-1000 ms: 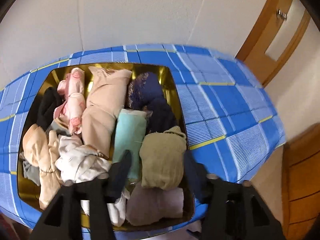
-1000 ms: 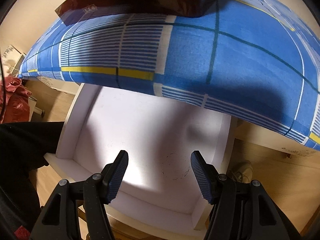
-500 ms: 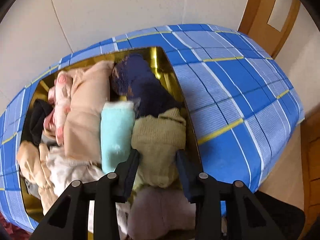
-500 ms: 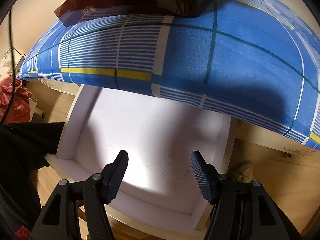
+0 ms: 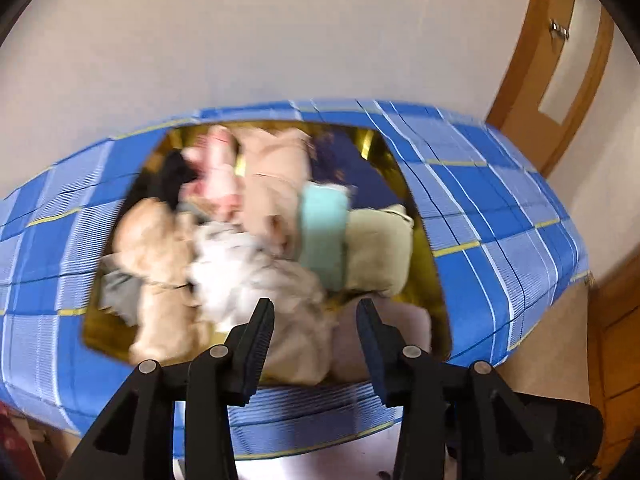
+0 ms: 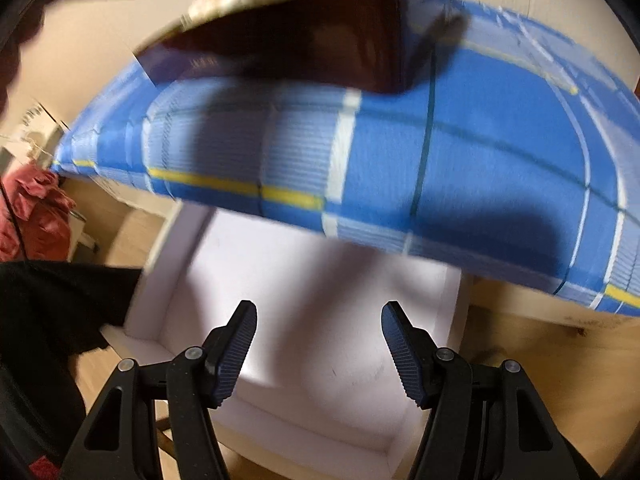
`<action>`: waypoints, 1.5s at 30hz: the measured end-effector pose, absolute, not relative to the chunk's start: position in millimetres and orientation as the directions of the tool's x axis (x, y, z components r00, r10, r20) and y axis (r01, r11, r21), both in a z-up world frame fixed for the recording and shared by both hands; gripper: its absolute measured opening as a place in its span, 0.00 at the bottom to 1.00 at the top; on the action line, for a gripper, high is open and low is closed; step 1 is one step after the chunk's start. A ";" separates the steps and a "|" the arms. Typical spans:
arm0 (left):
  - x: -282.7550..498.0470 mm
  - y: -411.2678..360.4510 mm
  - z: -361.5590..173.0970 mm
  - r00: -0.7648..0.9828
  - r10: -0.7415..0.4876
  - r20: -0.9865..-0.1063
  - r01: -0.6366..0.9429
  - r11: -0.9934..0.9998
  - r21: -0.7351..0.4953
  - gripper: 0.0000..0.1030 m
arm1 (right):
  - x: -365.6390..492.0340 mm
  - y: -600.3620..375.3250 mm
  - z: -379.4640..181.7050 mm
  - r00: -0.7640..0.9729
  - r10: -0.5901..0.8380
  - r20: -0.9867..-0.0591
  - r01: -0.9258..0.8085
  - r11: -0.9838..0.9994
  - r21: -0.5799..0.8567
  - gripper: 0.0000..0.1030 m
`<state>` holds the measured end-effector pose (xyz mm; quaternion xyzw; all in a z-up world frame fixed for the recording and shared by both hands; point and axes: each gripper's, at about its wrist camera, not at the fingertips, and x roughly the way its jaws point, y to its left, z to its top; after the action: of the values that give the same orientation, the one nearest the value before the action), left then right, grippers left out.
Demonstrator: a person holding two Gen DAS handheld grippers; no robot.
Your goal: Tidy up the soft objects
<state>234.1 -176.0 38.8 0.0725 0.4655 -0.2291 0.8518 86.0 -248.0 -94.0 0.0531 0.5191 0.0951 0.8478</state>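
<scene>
A gold tray [image 5: 434, 280] on the blue checked tablecloth [image 5: 500, 200] holds several rolled soft items: a teal roll [image 5: 322, 232], an olive roll [image 5: 378, 254], a beige roll [image 5: 276, 184], a pink piece [image 5: 218, 172], a white piece [image 5: 232, 268] and a navy piece [image 5: 340, 164]. My left gripper [image 5: 316, 326] is open and empty, held above the tray's near edge; the view is blurred. My right gripper [image 6: 318, 338] is open and empty over an open white drawer [image 6: 320, 320] below the table edge.
A white wall stands behind the table and a wooden door [image 5: 560, 60] at the right. In the right wrist view the tray's dark side [image 6: 300, 48] sits on the overhanging cloth [image 6: 480, 160]. A red cloth [image 6: 32, 208] lies at the left.
My left gripper has pulled back and up from the olive roll and its jaws have widened again, holding nothing. The right gripper has shifted a little; its view now takes in more of the tray's side.
</scene>
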 end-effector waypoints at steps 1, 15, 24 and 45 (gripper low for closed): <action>229.1 -166.3 40.7 0.484 -0.319 -0.815 0.447 0.890 -0.083 0.41 | 84.3 -248.1 -87.9 0.469 0.232 -0.852 -0.116 0.973 0.201 0.64; 287.9 -94.1 33.2 0.504 -0.228 -0.833 0.260 0.960 -0.106 0.42 | 175.8 -271.6 48.0 0.679 0.198 -0.707 -0.107 0.979 0.171 0.63; 352.7 -74.2 10.7 0.426 -0.189 -0.885 0.199 0.974 -0.112 0.42 | 330.9 -274.1 31.7 0.552 0.158 -0.819 0.020 0.979 0.203 0.58; 266.6 -58.1 42.6 0.486 -0.310 -0.817 0.331 0.931 -0.156 0.43 | 228.6 -258.9 68.1 0.658 0.194 -0.727 -0.086 0.979 0.184 0.65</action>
<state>266.6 -58.1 42.6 0.0111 0.4718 -0.1860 0.8618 228.6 -258.9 68.1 0.0668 0.4062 0.0769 0.9081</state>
